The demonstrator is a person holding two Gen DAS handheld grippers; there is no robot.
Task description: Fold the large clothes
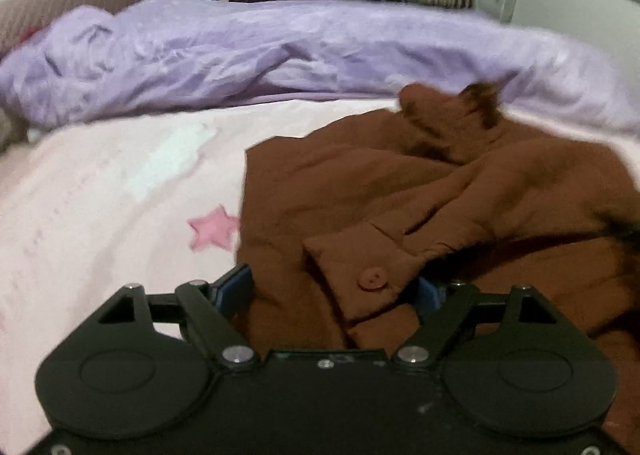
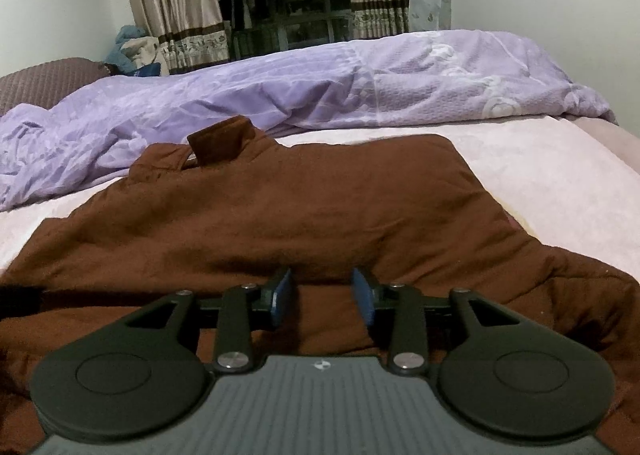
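One sleeve is folded in, judging by its buttoned cuff (image 1: 360, 279) at six o'clock between my left gripper (image 1: 332, 289)'s wide-spread fingers. My right gripper (image 2: 323, 291), half-open, pinches nothing. The thick brown coat (image 2: 280, 215) on the pale pink bedsheet (image 1: 100, 195) still needs folding.

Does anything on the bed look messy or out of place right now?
Yes. The brown coat lies rumpled on the pink sheet, its buttoned cuff folded across the body unevenly. Behind it, the purple duvet is bunched up rather than spread flat.
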